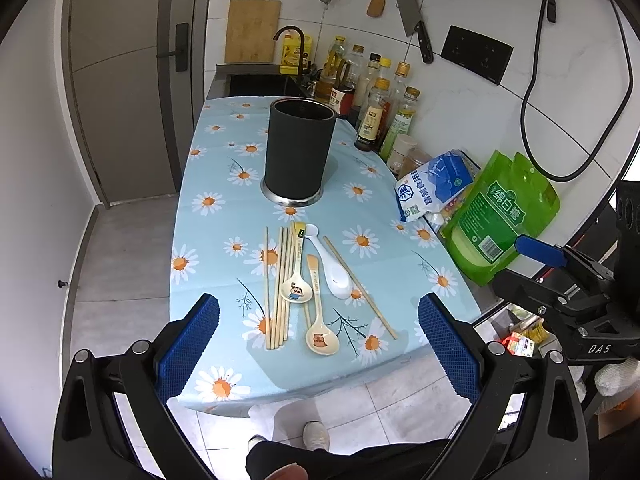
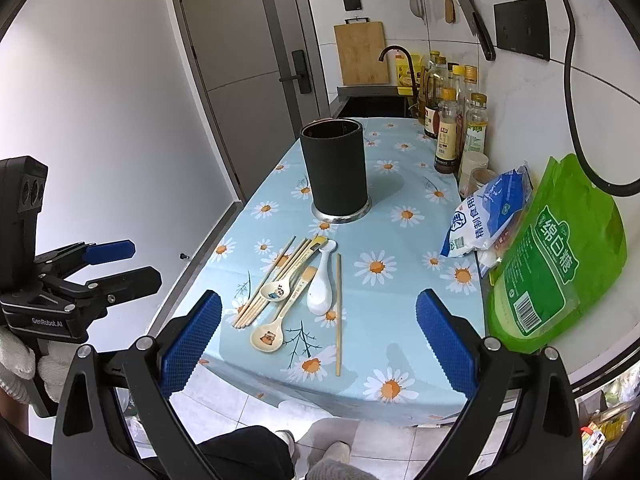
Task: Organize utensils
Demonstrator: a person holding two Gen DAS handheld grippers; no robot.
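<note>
Both grippers hovered off the near edge of the worktop (image 1: pixel 224 184), which was covered with a light blue daisy-print cloth. Left gripper (image 1: pixel 319 344): jaws wide apart, nothing between the blue pads. Right gripper (image 2: pixel 319 342): jaws likewise wide apart and empty. In the right wrist view the left gripper showed at 9 o'clock, held by a white-gloved hand (image 2: pixel 24 364).

Utensils lay loose on the cloth near the front edge. In the left wrist view, a bundle of wooden chopsticks (image 1: pixel 280 288) lay roughly parallel, running 12 to 6 o'clock. A cartoon-print spoon (image 1: pixel 297 280) rested partly over the bundle, bowl toward the camera. Just at its 3 o'clock lay a white spoon (image 1: pixel 332 268), and at 6 o'clock a second cream spoon (image 1: pixel 320 320) with an animal print in the bowl. One single chopstick (image 1: pixel 360 286) lay apart from the bundle, at 3 o'clock of the white spoon, angled.

A dark cylindrical holder (image 1: pixel 300 152) stood upright on a metal base at 12 o'clock of the utensils, well apart from them; its inside could not be made out.

Along the 3 o'clock edge: a blue-and-white bag (image 1: pixel 432 188), a green bag (image 1: pixel 500 216), and a row of bottles (image 1: pixel 380 100) further back.
</note>
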